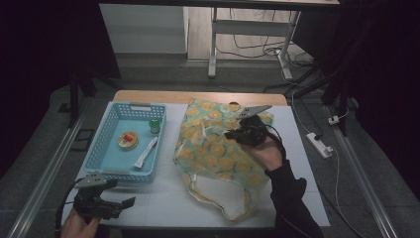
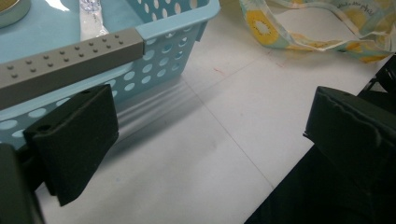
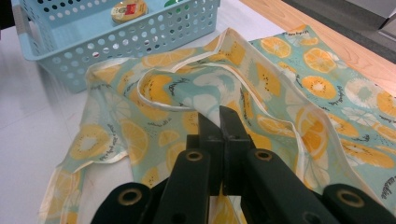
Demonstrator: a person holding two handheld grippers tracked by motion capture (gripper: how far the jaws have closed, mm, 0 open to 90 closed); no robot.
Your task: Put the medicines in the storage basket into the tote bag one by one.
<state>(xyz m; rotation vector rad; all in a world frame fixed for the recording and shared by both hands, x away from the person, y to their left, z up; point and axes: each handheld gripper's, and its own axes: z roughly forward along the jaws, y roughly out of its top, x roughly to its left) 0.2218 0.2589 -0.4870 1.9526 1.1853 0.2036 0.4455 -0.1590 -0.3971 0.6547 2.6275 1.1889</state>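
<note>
High view: a white table (image 1: 163, 203) is seen with a light blue basket (image 1: 101, 144) on its left part and a fruit-printed cloth bag (image 1: 218, 158) spread flat to the right of it; a round tin (image 1: 128, 140), a white tube (image 1: 146, 152) and a small green-topped item (image 1: 154, 124) are lying inside the basket; the right gripper (image 1: 236, 135) is placed over the middle of the bag, held by a hand in a dark sleeve; the left gripper (image 1: 124, 196) is held at the near left edge of the table, in front of the basket and well apart from the bag.

Left gripper view: the jaws are seen standing wide apart with nothing between them; bare table lies beneath; the basket's near corner (image 2: 177, 28) is just beside the left-hand jaw; a bag handle (image 2: 299, 39) is lying farther off.

Right gripper view: the jaws are pressed fully together at their tips, directly above the bag's printed cloth (image 3: 177, 93); whether a fold of cloth is pinched cannot be told; the basket (image 3: 135, 42) is seen beyond the bag.
</note>
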